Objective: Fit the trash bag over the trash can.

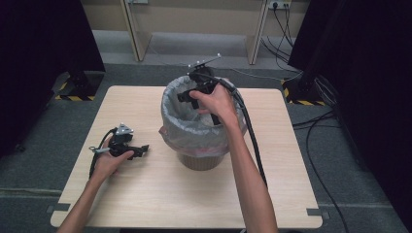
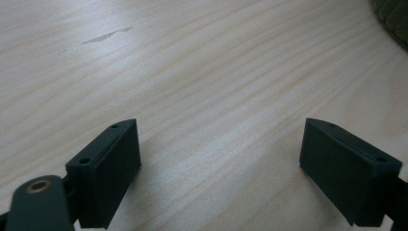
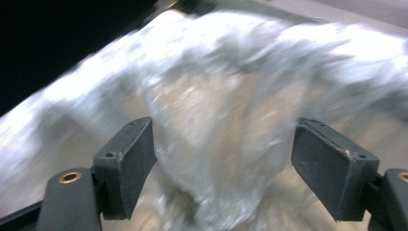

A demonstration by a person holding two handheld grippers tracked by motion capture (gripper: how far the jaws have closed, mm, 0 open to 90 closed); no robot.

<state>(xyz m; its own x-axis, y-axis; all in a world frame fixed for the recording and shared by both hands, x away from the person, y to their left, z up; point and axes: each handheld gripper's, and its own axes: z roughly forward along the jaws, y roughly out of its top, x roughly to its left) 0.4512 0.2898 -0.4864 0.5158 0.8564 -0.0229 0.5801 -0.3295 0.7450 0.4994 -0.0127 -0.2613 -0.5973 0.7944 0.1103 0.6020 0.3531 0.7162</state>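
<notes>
Bin (image 1: 201,158) with clear bag liner (image 1: 176,127) sits mid-frame on the desk (image 1: 155,194) in the high view. Right gripper (image 1: 187,96) is over the bin's mouth at the far rim, just above center frame, jaws apart with nothing clamped; blurred liner plastic (image 3: 221,144) lies ahead of them. Right forearm runs up from bottom center, hand angled toward the opening. Left gripper (image 1: 141,149) rests low on the desk, left of the bin and well apart from it, jaws apart over bare wood (image 2: 207,96).
</notes>
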